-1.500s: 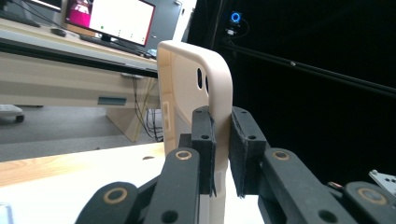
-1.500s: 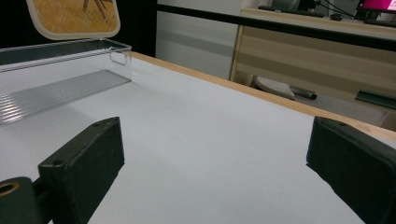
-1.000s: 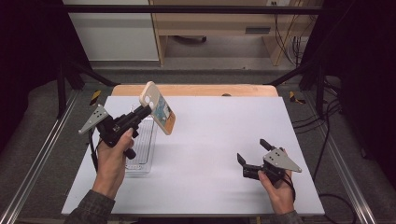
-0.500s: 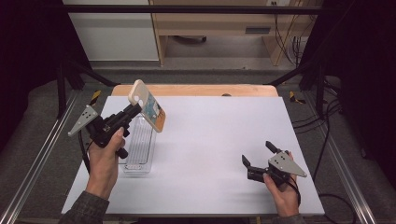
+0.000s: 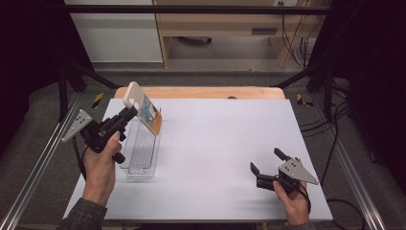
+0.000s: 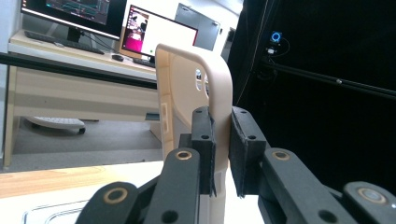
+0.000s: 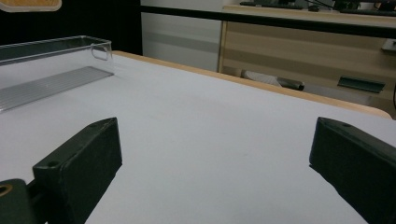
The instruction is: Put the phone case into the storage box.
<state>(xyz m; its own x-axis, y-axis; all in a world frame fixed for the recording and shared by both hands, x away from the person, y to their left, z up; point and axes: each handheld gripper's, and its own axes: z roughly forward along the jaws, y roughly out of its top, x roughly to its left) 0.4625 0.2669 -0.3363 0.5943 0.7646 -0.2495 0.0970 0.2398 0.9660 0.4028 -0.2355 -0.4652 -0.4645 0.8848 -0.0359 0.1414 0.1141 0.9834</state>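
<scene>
A beige phone case [image 5: 142,111] with camera holes is held tilted in the air, and my left gripper [image 5: 130,114] is shut on its edge. In the left gripper view the case [image 6: 187,93] stands upright between the two jaws of the left gripper [image 6: 222,149]. It hangs over the far end of a clear plastic tray [image 5: 139,148] lying on the white table [image 5: 220,139]. My right gripper [image 5: 265,159] rests low at the table's near right, open with nothing in it. From the right gripper [image 7: 215,158] I see the tray [image 7: 46,60] off to the left.
A wooden strip [image 5: 201,92] runs along the table's far edge. Metal frame rails [image 5: 43,158] flank the table, and cables [image 5: 330,120] lie on the floor to the right. A desk with monitors [image 6: 159,32] stands beyond.
My left gripper has carried the phone case leftward and a little lower, so it is now over the tray's far end. The right gripper has drifted slightly right and nearer.
</scene>
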